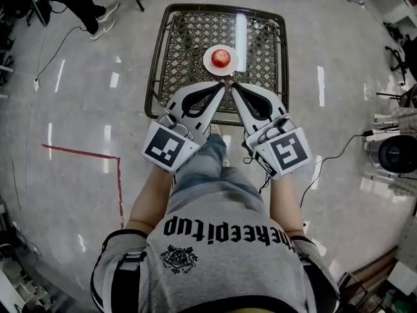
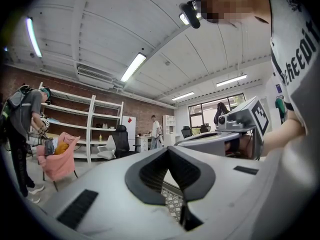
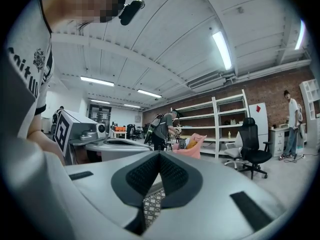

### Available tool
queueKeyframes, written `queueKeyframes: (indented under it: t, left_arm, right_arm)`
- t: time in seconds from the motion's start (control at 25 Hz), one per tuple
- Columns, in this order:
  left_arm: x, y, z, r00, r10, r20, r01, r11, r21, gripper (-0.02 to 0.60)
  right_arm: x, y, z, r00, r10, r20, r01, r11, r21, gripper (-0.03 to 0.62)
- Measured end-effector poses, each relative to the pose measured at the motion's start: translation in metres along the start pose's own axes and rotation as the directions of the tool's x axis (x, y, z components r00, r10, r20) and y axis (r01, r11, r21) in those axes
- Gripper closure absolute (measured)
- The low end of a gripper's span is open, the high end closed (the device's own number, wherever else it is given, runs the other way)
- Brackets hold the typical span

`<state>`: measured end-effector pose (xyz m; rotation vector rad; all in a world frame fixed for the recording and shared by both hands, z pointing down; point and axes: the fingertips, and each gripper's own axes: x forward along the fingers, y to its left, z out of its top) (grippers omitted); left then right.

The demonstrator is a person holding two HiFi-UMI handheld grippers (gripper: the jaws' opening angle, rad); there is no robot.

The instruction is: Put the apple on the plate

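Note:
A red apple [image 1: 221, 58] rests on a small white plate [image 1: 210, 64] near the middle of a dark lattice-top table [image 1: 189, 38]. My left gripper [image 1: 223, 87] and right gripper [image 1: 234, 87] are held side by side at the table's near edge, with their tips close together just short of the plate. Neither touches the apple or the plate. The left gripper [image 2: 168, 149] points level, its jaws meeting at the tip with nothing between them. The right gripper [image 3: 159, 154] looks the same, shut and empty. Apple and plate are hidden in both gripper views.
The table has a raised metal rim [image 1: 155, 70]. A red tape line [image 1: 98, 154] runs across the shiny floor at the left. A person's legs [image 1: 98, 15] stand at the far left, and a black device with cables [image 1: 394, 154] sits at the right. White shelves [image 2: 75, 129] line the brick wall.

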<state>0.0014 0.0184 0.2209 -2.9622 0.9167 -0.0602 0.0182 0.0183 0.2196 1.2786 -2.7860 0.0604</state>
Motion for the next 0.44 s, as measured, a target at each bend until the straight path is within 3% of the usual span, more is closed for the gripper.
queueKeyframes:
  t: [0.44]
  left_arm:
    - [-0.007,-0.014,0.005,1.0,0.007,0.003,-0.007,1.0,0.007,0.565]
  right_arm:
    - [-0.015,0.008,0.005,1.0,0.007,0.016,-0.007,1.0,-0.005,0.597]
